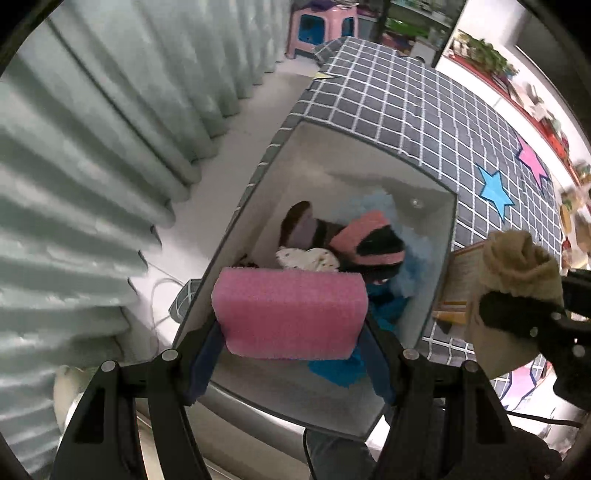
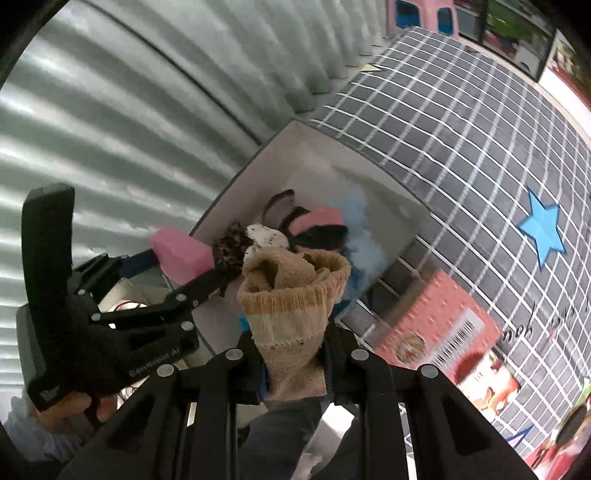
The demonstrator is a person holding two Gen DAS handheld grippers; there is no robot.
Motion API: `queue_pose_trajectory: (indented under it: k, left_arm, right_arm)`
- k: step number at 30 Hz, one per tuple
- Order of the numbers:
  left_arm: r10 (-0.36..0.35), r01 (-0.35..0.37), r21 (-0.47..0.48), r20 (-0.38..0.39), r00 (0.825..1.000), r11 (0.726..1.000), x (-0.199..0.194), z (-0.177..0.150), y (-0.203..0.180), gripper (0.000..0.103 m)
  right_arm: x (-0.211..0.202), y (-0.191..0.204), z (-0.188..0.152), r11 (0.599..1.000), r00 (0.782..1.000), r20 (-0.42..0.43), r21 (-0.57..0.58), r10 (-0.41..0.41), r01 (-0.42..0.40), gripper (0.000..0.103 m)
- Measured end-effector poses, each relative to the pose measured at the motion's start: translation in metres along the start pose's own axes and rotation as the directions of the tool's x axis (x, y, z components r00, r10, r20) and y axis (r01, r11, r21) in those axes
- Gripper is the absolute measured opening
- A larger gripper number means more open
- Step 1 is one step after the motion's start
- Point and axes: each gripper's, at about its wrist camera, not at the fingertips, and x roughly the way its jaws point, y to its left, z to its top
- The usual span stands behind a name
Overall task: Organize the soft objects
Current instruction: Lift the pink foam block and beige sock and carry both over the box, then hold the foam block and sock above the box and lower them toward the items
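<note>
A pink sponge (image 1: 291,314) is pressed between the blue pads of my left gripper (image 1: 291,354), which hangs over the open grey storage box (image 1: 439,236). In the right wrist view the same pink sponge (image 2: 181,254) shows at the left, over the box's near-left rim. My right gripper (image 2: 291,365) is shut on a rolled beige sock (image 2: 291,295), just beside the box's near edge. That sock (image 1: 517,266) shows at the right in the left wrist view. Inside the box lie several soft items: a pink-and-black piece (image 1: 369,240), a cream dotted one (image 1: 306,258), light blue fluff (image 2: 358,225).
The box stands against a table under a grey checked cloth (image 1: 424,110) with blue and pink stars (image 1: 493,188). A red printed carton (image 2: 436,325) lies on the cloth beside the box. Pale green curtains (image 1: 92,166) hang at the left. A pink stool (image 1: 321,26) stands beyond.
</note>
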Motion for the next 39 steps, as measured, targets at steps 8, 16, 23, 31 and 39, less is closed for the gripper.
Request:
queue_pose_trajectory:
  k: [8,16,23,31,39]
  left_arm:
    - [-0.011,0.010,-0.053,-0.011,1.000,0.999,0.011,-0.001,0.020,0.072]
    - [-0.021,0.019,-0.063,-0.025,0.999,0.998,0.020,-0.003,0.023,0.072]
    - [-0.031,0.029,-0.064,-0.029,0.999,0.998,0.024,-0.002,0.020,0.072]
    - [-0.034,0.032,-0.060,-0.034,0.999,0.998,0.026,-0.002,0.018,0.072]
    - [-0.035,0.032,-0.059,-0.038,0.999,0.998,0.027,-0.003,0.017,0.072]
  right_arm:
    - [0.016,0.023,0.019,0.998,0.999,-0.036,-0.053,-0.029,0.027,0.023]
    - [0.023,0.027,0.024,0.996,0.997,-0.054,-0.066,-0.061,0.058,0.023]
    - [0.022,0.026,0.025,0.996,0.996,-0.056,-0.056,-0.074,0.071,0.023]
    - [0.022,0.023,0.025,0.996,0.995,-0.057,-0.040,-0.076,0.074,0.023]
    - [0.023,0.022,0.024,0.997,0.995,-0.064,-0.030,-0.070,0.068,0.023]
